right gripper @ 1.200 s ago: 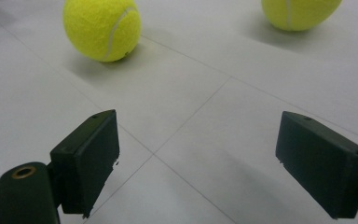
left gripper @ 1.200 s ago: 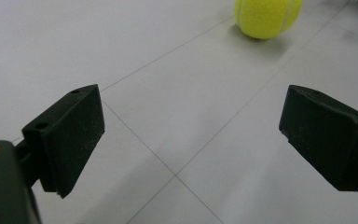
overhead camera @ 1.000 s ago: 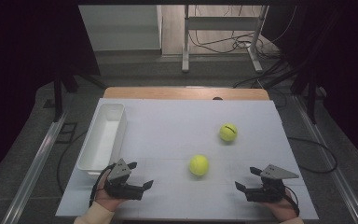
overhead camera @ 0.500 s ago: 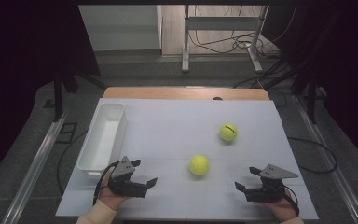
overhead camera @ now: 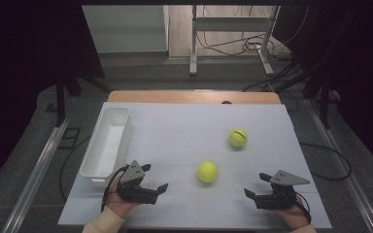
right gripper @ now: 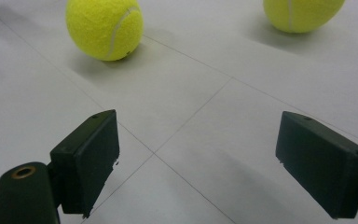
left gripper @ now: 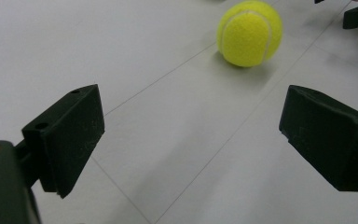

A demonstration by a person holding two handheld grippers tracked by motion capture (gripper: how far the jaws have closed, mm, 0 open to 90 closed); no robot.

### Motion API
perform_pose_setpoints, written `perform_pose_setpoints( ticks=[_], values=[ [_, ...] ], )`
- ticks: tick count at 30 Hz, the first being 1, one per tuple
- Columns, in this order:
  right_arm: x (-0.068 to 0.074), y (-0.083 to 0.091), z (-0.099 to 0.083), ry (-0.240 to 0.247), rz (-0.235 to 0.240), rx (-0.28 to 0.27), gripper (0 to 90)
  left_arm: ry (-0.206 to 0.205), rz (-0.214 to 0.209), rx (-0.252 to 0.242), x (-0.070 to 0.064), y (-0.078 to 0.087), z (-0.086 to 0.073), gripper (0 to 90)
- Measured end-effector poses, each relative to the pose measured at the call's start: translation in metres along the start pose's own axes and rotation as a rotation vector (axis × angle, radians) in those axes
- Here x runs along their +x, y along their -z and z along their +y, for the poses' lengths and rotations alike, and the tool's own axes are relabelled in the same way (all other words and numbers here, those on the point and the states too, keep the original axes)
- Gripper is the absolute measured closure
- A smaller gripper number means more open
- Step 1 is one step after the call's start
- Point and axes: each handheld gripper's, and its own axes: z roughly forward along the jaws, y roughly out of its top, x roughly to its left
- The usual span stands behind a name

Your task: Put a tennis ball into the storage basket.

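Two tools spread wide, nothing held; two tennis balls on the tabletop.
High view: your left tool (overhead camera: 151,181) points at the near ball (overhead camera: 207,171), your right tool (overhead camera: 256,187) beside it, far ball (overhead camera: 238,137) beyond. Left gripper view: near ball (left gripper: 249,32) ahead, apart. Right gripper view: both balls ahead, untouched.

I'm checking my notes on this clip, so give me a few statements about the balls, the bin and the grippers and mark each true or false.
1. Two tennis balls lie on the table: the near ball and the far ball. True.
2. The left gripper holds a ball. False: its jaws are open and apart from it.
3. The white bin holds a ball. False: nothing shows inside.
4. The right gripper is open. True.
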Motion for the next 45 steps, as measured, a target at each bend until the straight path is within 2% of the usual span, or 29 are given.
perform_pose_setpoints(
  ticks=[10,16,22,45],
  values=[
    [0.001,-0.001,0.001,-0.001,0.006,0.001,13.8,0.002,-0.008,-0.003,0.001,-0.002,0.007,7.6],
    [0.0,-0.001,0.001,0.0,0.003,0.002,13.8,0.005,-0.028,-0.005,0.0,-0.005,0.014,7.6],
    [0.0,-0.001,0.001,0.001,0.001,0.003,13.8,-0.008,-0.04,0.005,-0.002,-0.011,0.019,7.6],
    [0.0,-0.002,0.001,0.004,0.006,0.012,13.8,-0.012,-0.055,0.011,-0.004,-0.019,0.032,7.6]
  ],
)
